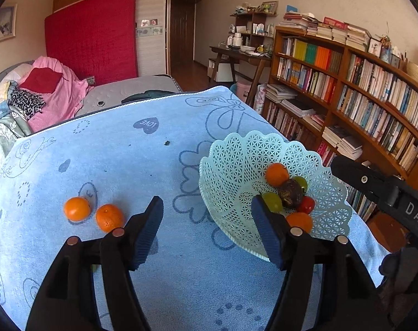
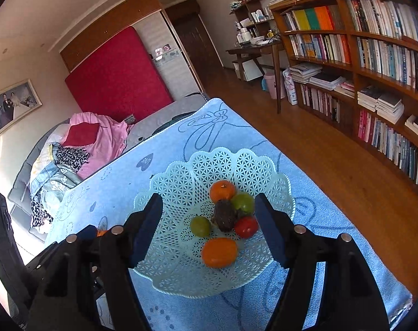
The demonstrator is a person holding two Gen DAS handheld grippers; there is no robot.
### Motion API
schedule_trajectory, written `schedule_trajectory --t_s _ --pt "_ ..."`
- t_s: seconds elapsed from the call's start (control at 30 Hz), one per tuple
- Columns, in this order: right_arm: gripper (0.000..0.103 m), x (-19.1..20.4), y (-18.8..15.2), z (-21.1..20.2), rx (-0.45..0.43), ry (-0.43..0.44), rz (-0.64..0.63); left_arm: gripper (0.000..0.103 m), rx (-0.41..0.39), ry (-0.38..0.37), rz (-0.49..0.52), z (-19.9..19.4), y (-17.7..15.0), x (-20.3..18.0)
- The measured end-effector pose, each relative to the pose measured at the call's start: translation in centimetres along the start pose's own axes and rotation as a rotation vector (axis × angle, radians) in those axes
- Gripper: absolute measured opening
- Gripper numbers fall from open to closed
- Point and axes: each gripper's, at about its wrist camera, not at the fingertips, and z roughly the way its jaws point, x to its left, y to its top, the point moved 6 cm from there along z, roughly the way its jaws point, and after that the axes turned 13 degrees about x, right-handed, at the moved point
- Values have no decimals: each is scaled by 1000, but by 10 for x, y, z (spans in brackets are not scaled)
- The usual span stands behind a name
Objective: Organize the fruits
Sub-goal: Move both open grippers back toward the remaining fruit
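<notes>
A pale green lattice basket [image 1: 231, 162] [image 2: 178, 182] sits on the blue towel-covered table [image 1: 131, 165]. Inside lie two oranges [image 2: 219, 251] [image 2: 222, 191], two green fruits [image 2: 200, 226] [image 2: 243, 202], a dark brown fruit [image 2: 225, 215] and a small red one [image 2: 246, 226]. Two more oranges [image 1: 77, 208] [image 1: 109, 217] rest on the towel left of the basket. My left gripper [image 1: 207, 216] is open above the towel between those oranges and the basket, holding nothing. My right gripper [image 2: 209, 215] is open over the basket, its fingers apart from the fruit.
A bookcase [image 1: 360, 91] full of books lines the right wall beside the table's right edge. A bed with piled clothes [image 1: 49, 93] lies behind the table. The right tool's black body [image 1: 380, 187] shows at the right of the left wrist view.
</notes>
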Motion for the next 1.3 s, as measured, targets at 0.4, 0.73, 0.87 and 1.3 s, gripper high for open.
schedule_trajectory --t_s 0.4,0.73,0.87,1.3 --pt "78 14 -4 -13 -28 31 -8 90 -29 89 -64 -22 -7 36" --pt "79 29 -11 -17 -29 58 -45 92 -41 170 -102 -40 -14 77" --pt "80 38 -13 -19 -29 69 -65 92 -54 195 -135 -50 -15 99" --pt "80 57 -24 -15 -10 93 -118 92 -70 251 -213 -69 -21 146"
